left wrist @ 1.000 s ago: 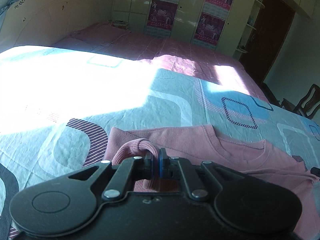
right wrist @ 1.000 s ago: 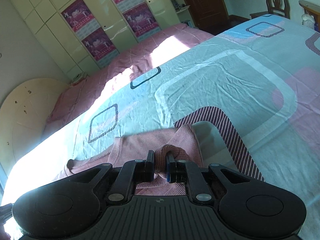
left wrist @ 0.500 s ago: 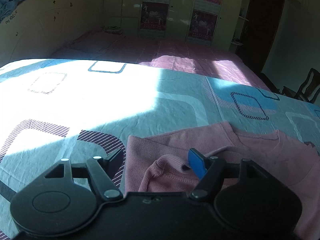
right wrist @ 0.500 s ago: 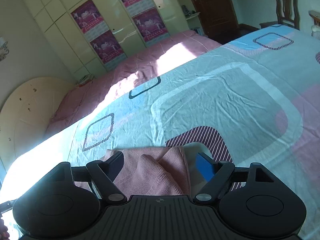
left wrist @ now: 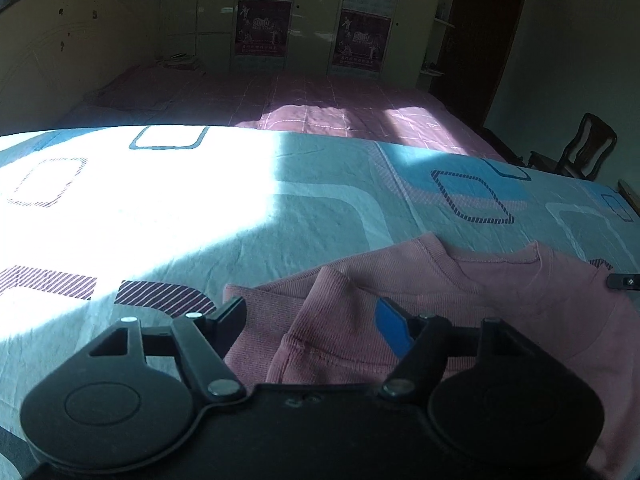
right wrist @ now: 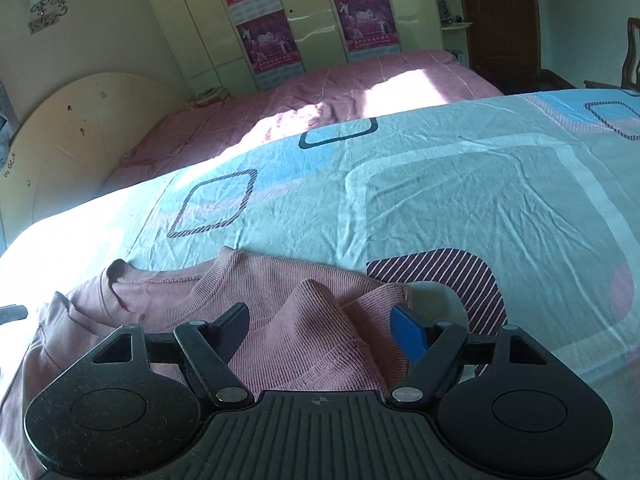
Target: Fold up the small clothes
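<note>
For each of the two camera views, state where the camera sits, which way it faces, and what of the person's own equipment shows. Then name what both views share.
Left wrist: on the left tool, looking forward and down over the pink sweater on the patterned bedsheet; open jaws show.
Right wrist: on the right tool, facing likewise over the sweater's other end; open jaws show.
Shared: sweater, bedsheet, postered wardrobe.

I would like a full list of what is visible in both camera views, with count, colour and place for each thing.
sweater: one, pink, flat on near bed, sleeves folded inward
bedsheet: one, teal with patterns, near bed
far bed: one, pink cover, behind
headboard: one, cream, left
wardrobe: one, pale yellow, back wall
posters: four, magenta, on wardrobe doors
door: one, dark brown, right
chair: one, dark wood, right
wall lamp: one, upper left
left gripper: black, open over a sleeve fold
right gripper: black, open over a sleeve fold
</note>
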### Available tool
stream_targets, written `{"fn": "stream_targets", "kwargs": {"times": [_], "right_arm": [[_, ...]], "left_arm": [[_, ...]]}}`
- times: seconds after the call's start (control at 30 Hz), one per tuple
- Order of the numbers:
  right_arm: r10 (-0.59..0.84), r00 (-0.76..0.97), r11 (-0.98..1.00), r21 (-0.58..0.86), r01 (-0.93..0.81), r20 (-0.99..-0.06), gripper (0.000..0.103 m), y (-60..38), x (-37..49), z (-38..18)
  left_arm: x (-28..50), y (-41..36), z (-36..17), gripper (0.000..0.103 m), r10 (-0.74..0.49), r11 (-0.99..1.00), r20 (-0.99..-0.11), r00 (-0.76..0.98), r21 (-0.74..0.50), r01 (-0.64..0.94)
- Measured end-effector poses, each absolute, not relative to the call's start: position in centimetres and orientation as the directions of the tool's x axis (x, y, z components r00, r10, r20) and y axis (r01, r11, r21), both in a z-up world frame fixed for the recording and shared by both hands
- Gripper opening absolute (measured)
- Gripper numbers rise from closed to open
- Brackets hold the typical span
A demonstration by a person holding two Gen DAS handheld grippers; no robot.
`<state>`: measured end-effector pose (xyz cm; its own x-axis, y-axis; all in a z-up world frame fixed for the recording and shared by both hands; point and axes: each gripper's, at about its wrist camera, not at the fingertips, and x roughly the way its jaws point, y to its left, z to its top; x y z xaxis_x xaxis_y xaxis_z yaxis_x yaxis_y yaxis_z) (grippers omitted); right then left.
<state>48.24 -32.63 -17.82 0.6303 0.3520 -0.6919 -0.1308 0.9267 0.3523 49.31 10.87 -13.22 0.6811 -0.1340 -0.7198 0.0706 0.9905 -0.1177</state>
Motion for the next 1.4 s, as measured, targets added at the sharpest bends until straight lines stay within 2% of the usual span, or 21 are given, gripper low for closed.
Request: {"fn": "stream_targets", "kwargs": {"times": [0.03, 0.07, 0.23, 0.3, 0.37, 0.43, 0.5, 0.6, 0.73, 0.87, 0.97, 1.13, 1.2, 1.23, 1.27, 1.3, 1.37, 1.4], "right_arm": [[0.350, 0.620, 0.930, 0.342, -0.138, -0.702, 0.046, -32.5, 48.4, -18.1], [0.346, 0.620, 0.932, 0.333, -0.142, -0.705, 0.046, -32.4, 48.4, -18.3], [0.350, 0.588, 0.936, 0.294, -0.193, -0.729, 0.046, -32.2, 48.9, -19.1], [0.348, 0.578, 0.937, 0.279, -0.209, -0.738, 0.045, -32.0, 49.0, -19.5], [0.352, 0.571, 0.935, 0.248, -0.253, -0.742, 0.020, -31.3, 48.8, -19.3], [0.340, 0.579, 0.936, 0.209, -0.282, -0.741, 0.009, -30.7, 48.5, -19.0], [0.342, 0.601, 0.935, 0.201, -0.291, -0.722, 0.009, -30.7, 48.0, -18.5], [0.342, 0.690, 0.940, 0.241, -0.242, -0.638, 0.008, -32.0, 47.4, -16.5], [0.275, 0.791, 0.955, 0.248, -0.161, -0.546, 0.007, -33.0, 47.4, -14.5], [0.198, 0.772, 0.975, 0.205, -0.089, -0.604, 0.007, -32.4, 48.8, -16.9], [0.155, 0.731, 0.985, 0.159, -0.064, -0.665, 0.007, -31.7, 49.6, -19.4], [0.134, 0.733, 0.990, 0.119, -0.073, -0.667, 0.008, -31.9, 49.6, -20.3], [0.147, 0.740, 0.987, 0.147, -0.065, -0.656, 0.009, -32.4, 49.2, -19.6], [0.142, 0.750, 0.987, 0.152, -0.056, -0.647, 0.009, -32.6, 48.9, -19.3], [0.134, 0.759, 0.987, 0.153, -0.046, -0.637, 0.009, -32.8, 48.6, -18.8], [0.131, 0.767, 0.987, 0.159, -0.038, -0.628, 0.013, -32.9, 48.2, -18.2], [0.145, 0.781, 0.982, 0.182, -0.041, -0.607, 0.027, -32.9, 47.2, -16.9], [0.154, 0.788, 0.981, 0.189, -0.049, -0.597, 0.041, -32.8, 46.6, -16.4]], "left_arm": [[49.8, 10.6, -13.7, 0.059, -0.138, 0.990, -0.729, 0.671, -0.119, 0.076], [50.2, 10.4, -14.3, 0.051, -0.147, 0.989, -0.739, 0.658, -0.122, 0.084], [51.0, 9.2, -16.5, 0.046, -0.157, 0.987, -0.773, 0.615, -0.097, 0.130], [50.9, 9.1, -16.5, 0.036, -0.170, 0.985, -0.771, 0.614, -0.112, 0.132], [50.7, 8.8, -16.3, 0.011, -0.164, 0.985, -0.765, 0.622, -0.098, 0.139], [50.1, 8.4, -15.9, 0.007, -0.151, 0.986, -0.749, 0.645, -0.071, 0.148], [49.4, 8.6, -15.3, 0.006, -0.149, 0.988, -0.719, 0.679, -0.079, 0.132], [48.3, 9.4, -13.3, 0.005, -0.128, 0.991, -0.639, 0.759, -0.108, 0.076], [48.6, 9.6, -12.0, 0.004, -0.068, 0.994, -0.575, 0.815, -0.111, 0.005], [49.8, 9.1, -14.0, 0.005, 0.009, 0.994, -0.601, 0.799, -0.080, -0.072], [50.1, 7.6, -16.5, 0.005, 0.080, 0.997, -0.645, 0.760, 0.037, -0.073], [50.2, 6.0, -17.8, 0.006, 0.152, 0.985, -0.643, 0.750, 0.157, -0.065], [50.2, 6.0, -17.2, 0.016, 0.159, 0.984, -0.643, 0.749, 0.161, -0.071], [49.9, 6.3, -16.9, 0.026, 0.160, 0.985, -0.643, 0.749, 0.151, -0.081], [49.8, 6.6, -16.6, 0.031, 0.152, 0.987, -0.648, 0.746, 0.135, -0.083], [49.6, 6.8, -16.3, 0.035, 0.148, 0.988, -0.651, 0.745, 0.123, -0.088], [48.7, 7.3, -15.4, 0.048, 0.143, 0.990, -0.636, 0.758, 0.105, -0.099], [48.0, 7.4, -14.7, 0.050, 0.139, 0.990, -0.620, 0.772, 0.096, -0.101]]}}
